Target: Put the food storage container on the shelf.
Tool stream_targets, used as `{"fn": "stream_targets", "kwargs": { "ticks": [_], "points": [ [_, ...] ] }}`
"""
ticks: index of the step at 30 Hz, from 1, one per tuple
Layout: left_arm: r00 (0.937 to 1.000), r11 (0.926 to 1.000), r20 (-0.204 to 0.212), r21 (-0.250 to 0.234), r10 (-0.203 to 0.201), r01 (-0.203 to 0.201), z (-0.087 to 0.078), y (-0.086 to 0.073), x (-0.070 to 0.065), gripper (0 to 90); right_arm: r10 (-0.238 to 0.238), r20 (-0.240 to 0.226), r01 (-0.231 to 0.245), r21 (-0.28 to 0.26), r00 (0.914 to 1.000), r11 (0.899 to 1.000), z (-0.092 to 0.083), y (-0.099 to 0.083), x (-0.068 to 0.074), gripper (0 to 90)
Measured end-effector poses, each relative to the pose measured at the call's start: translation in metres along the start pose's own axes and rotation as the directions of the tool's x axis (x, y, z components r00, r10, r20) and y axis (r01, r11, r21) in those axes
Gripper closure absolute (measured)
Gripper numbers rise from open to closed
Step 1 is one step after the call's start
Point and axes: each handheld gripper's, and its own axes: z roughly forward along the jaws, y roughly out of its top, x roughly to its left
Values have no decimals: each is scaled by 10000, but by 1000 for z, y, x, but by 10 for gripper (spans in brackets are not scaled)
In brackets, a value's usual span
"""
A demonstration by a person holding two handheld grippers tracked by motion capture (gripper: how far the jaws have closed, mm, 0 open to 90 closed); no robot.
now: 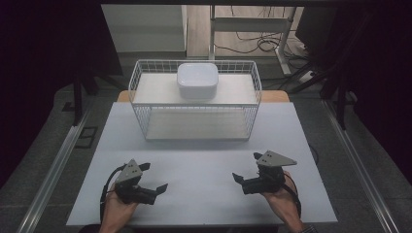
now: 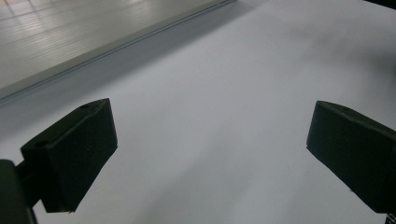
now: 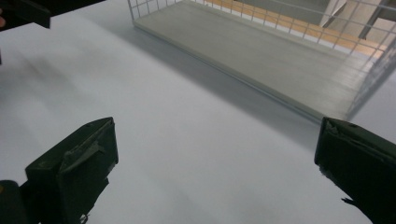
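You are holding two grippers low over the white table (image 1: 204, 194): your left gripper (image 1: 154, 177) and your right gripper (image 1: 244, 167), both with jaws standing wide and gripping nothing. One white wire rack (image 1: 141, 104) is sitting beyond them, carrying one white lidded container (image 1: 197, 80) on its upper shelf.

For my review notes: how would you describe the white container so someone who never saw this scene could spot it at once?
Start at the white wire rack standing at the far side of the white table. On its upper shelf, centred, sits the white container, a rounded-corner rectangular tub. It is the one item on the rack, far from the left gripper and right gripper, both open near the front edge.
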Motion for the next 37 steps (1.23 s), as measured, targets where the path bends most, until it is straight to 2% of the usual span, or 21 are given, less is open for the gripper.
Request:
{"fn": "stream_targets", "kwargs": {
  "ticks": [7, 15, 20, 25, 32, 37],
  "points": [
    [9997, 9996, -101, 132, -235, 237, -11, -12, -1, 13, 216, 305, -219, 87, 9993, 9997, -14, -17, -3, 0],
    [9986, 9983, -447, 503, -277, 299, -18, -27, -3, 13, 542, 571, -554, 192, 9969, 9983, -29, -36, -5, 0],
    [9976, 9960, -580, 788, -379, 424, -19, -34, -2, 13, 532, 782, -579, 597, 9955, 9965, -34, -52, -3, 0],
    [9977, 9914, -539, 1213, -421, 484, -16, -37, -3, 11, 896, 787, -967, 906, 9929, 9912, -36, -65, -5, 0],
    [9975, 9817, -484, 1808, -522, 601, -9, -40, -3, 10, 994, 803, -1125, 1791, 9918, 9774, -32, -75, -4, 0],
    [9979, 9782, -504, 2017, -405, 499, -6, -40, -3, 12, 1069, 778, -1203, 1965, 9912, 9731, -30, -78, -6, 0]
  ]
}}
